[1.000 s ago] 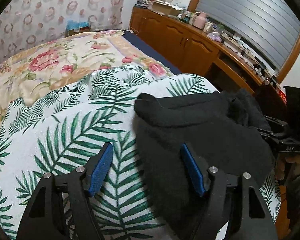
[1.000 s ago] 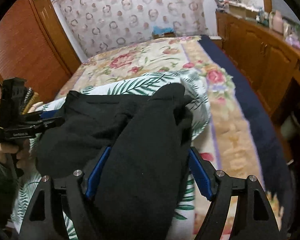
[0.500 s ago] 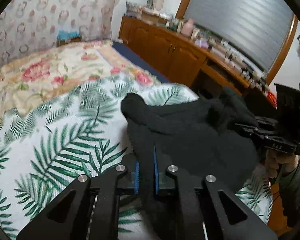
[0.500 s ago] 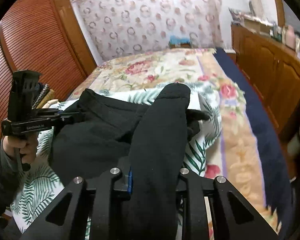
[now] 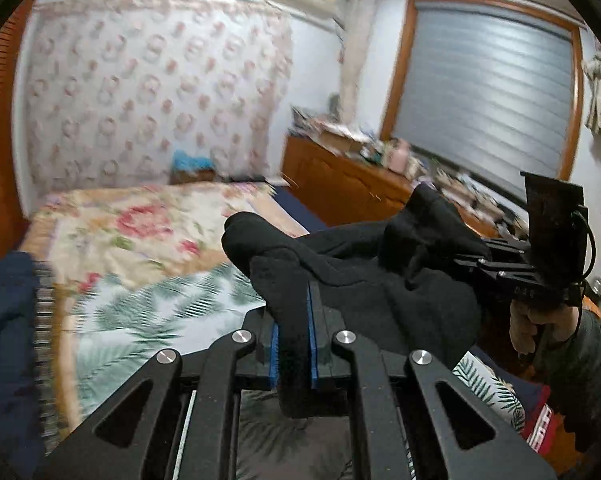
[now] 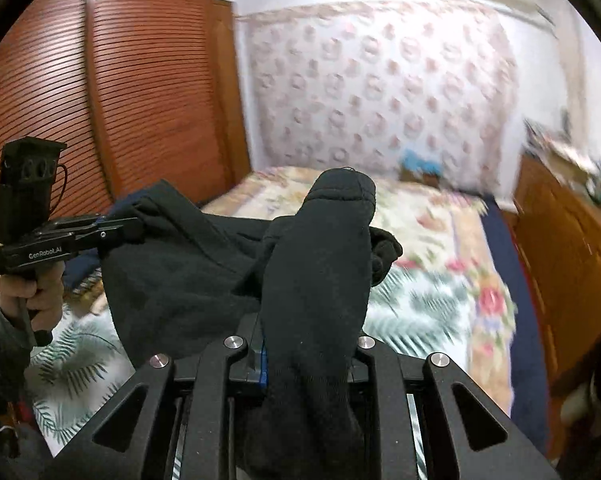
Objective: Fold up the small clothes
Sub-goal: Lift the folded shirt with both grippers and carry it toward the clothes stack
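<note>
In the left wrist view, the left gripper is clamped on an edge of a black fleece garment; its jaws have just been closing, and the blue pads pinch a fold of the cloth between them. The garment hangs lifted above the leaf-print white sheet on the flower-patterned bed, its long axis running from this gripper rightward to the right gripper, held by a hand.

In the right wrist view, the right gripper is closed on a long black tube of the same garment, which points up and away along the fingers toward the headboard wall. Its jaws have just been closing too. The rest of the cloth stretches leftward to the left gripper.
</note>
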A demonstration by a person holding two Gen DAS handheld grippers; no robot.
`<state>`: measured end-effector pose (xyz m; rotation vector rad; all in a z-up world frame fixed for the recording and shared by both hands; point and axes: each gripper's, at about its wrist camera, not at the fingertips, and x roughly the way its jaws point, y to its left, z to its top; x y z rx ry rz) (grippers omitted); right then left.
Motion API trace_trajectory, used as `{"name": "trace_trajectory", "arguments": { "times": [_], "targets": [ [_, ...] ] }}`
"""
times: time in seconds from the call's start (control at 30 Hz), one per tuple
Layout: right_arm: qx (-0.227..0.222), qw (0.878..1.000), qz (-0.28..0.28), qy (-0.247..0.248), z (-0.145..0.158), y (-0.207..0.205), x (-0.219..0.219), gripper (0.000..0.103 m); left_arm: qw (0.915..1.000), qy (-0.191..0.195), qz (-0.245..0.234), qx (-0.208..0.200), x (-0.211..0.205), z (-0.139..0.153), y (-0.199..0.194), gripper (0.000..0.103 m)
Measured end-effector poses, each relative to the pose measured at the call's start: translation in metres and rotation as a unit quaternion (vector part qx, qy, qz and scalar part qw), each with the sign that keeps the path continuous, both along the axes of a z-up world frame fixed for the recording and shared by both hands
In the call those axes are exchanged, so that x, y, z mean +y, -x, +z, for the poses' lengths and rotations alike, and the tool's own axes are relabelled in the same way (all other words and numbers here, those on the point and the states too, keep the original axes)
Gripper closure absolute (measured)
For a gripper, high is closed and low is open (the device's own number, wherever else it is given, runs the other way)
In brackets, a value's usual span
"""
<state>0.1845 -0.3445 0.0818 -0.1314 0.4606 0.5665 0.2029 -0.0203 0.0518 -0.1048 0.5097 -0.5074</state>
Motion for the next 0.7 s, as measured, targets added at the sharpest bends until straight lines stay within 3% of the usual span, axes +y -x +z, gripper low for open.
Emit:
{"name": "trace_trajectory", "arguments": {
  "times": [0.2,0.4,0.57,0.7],
  "targets": [
    [-0.053,0.994,0.094,0.022,0.047,-0.003,0.082,0.082,0.9952,0.017,0.088,-0.041,0.087,0.032,0.046,0.092],
    [-0.087,0.977,0.192,0.03,0.078,-0.017,0.162,0.083,0.9813,0.014,0.176,-0.076,0.156,0.058,0.099,0.092],
    [-0.088,0.959,0.269,0.027,0.095,-0.033,0.22,0.083,0.9687,0.013,0.235,-0.08,0.191,0.06,0.131,0.092],
    [-0.083,0.945,0.313,0.048,0.091,-0.09,0.249,0.082,0.9609,0.002,0.27,-0.06,0.209,0.039,0.141,0.092]
  ]
}}
